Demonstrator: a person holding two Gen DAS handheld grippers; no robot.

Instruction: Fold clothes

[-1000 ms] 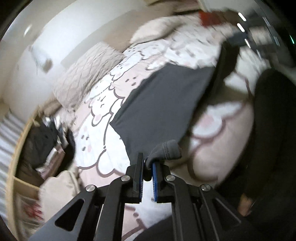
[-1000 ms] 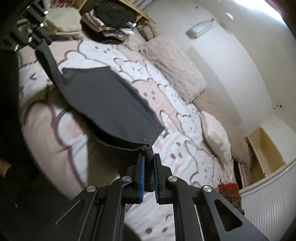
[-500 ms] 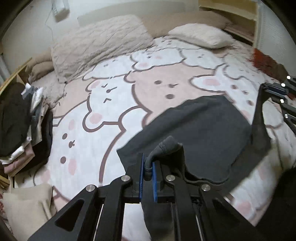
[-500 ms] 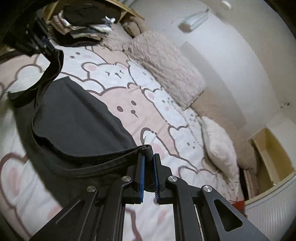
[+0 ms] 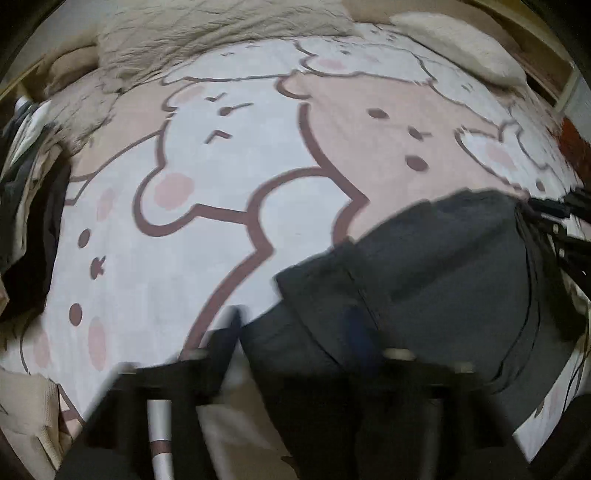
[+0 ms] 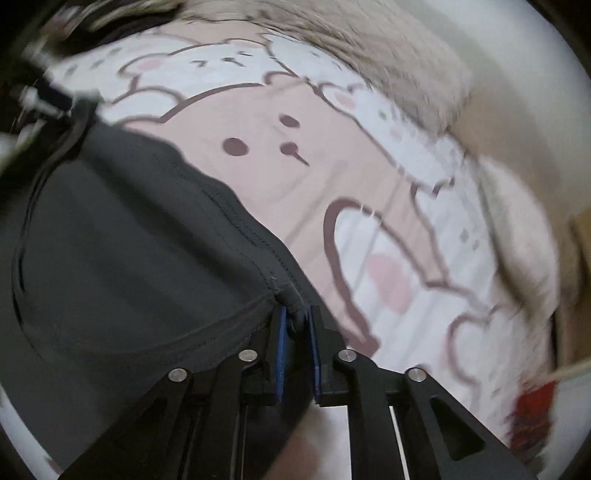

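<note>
A dark grey garment (image 5: 443, 273) lies spread on the bear-print bedspread (image 5: 221, 177). In the blurred left wrist view my left gripper (image 5: 291, 332) stands open low over the garment's near corner, its fingers wide apart with cloth lying between them. My right gripper (image 6: 297, 321) is shut on the garment's stitched hem corner (image 6: 288, 295), low over the bed. The garment (image 6: 129, 240) fills the left half of the right wrist view. Each gripper shows in the other's view: the right gripper (image 5: 554, 214) at the garment's far edge, the left gripper (image 6: 48, 99) at the top left.
A quilted beige pillow (image 5: 221, 22) and a cream pillow (image 5: 461, 40) lie at the head of the bed. A pile of dark and light clothes (image 5: 26, 177) sits at the bed's left side. A red item (image 6: 532, 406) lies near the right edge.
Both grippers have dropped down to the bed, laying the garment flatter. My left gripper has opened and let go of the cloth it pinched. The right stays clamped.
</note>
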